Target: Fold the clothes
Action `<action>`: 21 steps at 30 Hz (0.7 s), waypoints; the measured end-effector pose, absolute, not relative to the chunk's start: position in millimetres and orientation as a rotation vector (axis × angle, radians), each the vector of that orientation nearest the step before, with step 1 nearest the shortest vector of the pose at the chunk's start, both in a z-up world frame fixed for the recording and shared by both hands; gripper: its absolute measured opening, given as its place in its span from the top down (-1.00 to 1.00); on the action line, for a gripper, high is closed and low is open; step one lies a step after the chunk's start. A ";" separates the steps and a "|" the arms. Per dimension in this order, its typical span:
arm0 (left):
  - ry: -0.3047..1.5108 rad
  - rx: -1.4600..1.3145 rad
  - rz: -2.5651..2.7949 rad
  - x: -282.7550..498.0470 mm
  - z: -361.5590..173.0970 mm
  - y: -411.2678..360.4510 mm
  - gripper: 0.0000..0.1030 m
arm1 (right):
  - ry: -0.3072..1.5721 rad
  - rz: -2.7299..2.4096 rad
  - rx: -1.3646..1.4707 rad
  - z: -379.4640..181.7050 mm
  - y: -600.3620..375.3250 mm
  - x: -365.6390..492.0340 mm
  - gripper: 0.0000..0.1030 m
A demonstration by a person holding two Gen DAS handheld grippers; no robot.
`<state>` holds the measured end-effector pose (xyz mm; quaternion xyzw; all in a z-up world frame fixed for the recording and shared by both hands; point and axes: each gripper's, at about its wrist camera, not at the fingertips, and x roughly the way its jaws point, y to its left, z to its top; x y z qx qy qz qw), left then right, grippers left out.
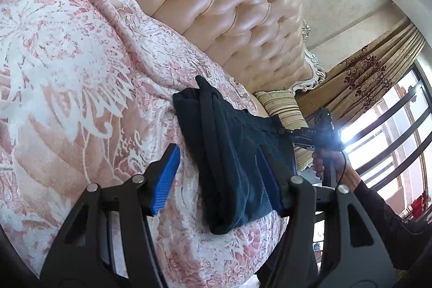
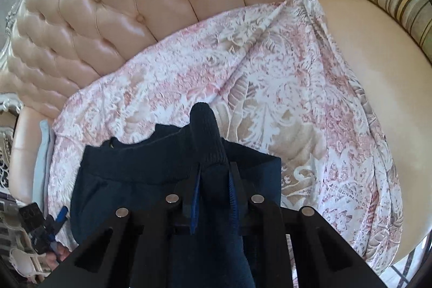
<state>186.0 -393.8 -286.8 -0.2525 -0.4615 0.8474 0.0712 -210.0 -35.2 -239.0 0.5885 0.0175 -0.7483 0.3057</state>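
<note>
A dark navy garment point(image 1: 232, 126) lies folded in a narrow bundle on a pink and white patterned cover point(image 1: 67, 72). My left gripper point(image 1: 218, 153) stands open over its near end: the left blue pad is clear of the cloth, the right pad sits against the garment's edge. My right gripper point(image 2: 216, 169) is shut on a ribbed cuff point(image 2: 206, 131) of the navy garment point(image 2: 129, 180), which sticks up between its fingers. From the left wrist view, the right gripper point(image 1: 305, 135) is at the garment's far right side, held by a hand point(image 1: 321, 163).
A cream tufted backrest point(image 1: 216, 4) rises behind the cover. A striped cushion point(image 2: 399, 4) lies at the seat's end, beside bare cream upholstery point(image 2: 364, 58). Gold curtains point(image 1: 364, 77) and a barred window point(image 1: 391, 131) stand to the right. The left gripper point(image 2: 58, 220) shows at lower left.
</note>
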 end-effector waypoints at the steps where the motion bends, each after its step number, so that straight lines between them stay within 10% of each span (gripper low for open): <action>1: -1.387 -0.761 2.545 185.7 -287.1 -393.5 -0.20 | 0.046 -1.980 1.567 -243.1 -35.0 -210.8 0.64; 21: -1.792 -0.737 2.049 170.1 -307.2 -400.4 -0.80 | -0.226 -2.360 1.308 -194.7 63.6 -113.5 -0.24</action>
